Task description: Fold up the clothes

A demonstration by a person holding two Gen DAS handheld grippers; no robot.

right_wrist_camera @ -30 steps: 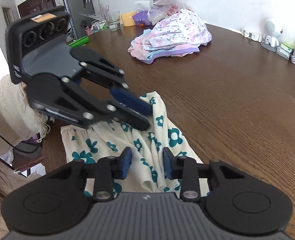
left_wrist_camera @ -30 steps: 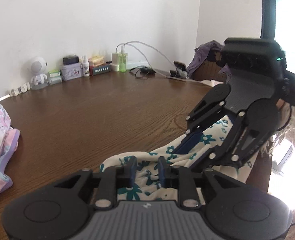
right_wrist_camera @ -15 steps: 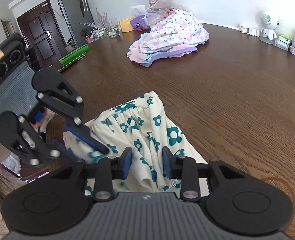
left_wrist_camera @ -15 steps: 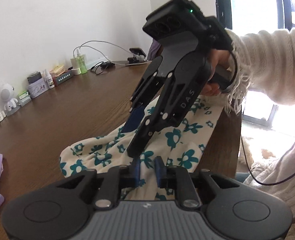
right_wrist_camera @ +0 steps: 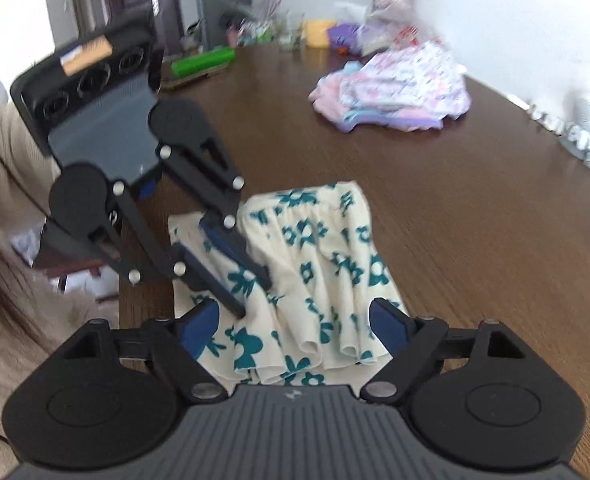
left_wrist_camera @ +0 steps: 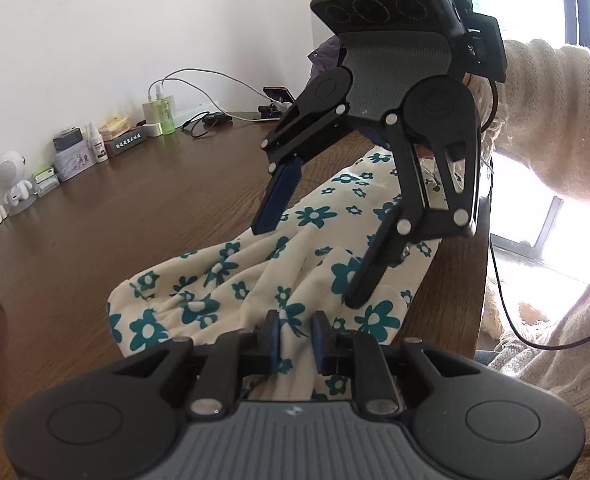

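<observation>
With the left gripper pinching the floral garment at the tabletop's near edge and the right gripper just sprung apart above it, regrip the loose hem squarely before folding

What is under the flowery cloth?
The flowery cloth lies on the brown wooden table, with its near edge by the table's edge. Whether anything else lies beneath cannot be seen, because the cloth covers that spot.

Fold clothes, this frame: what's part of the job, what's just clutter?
Job: floral garment; left gripper, pinching its fabric; right gripper, jaws just opened above it; pastel clothes pile.

Clutter: robot figurine, green bottle, phone, cables.
</observation>
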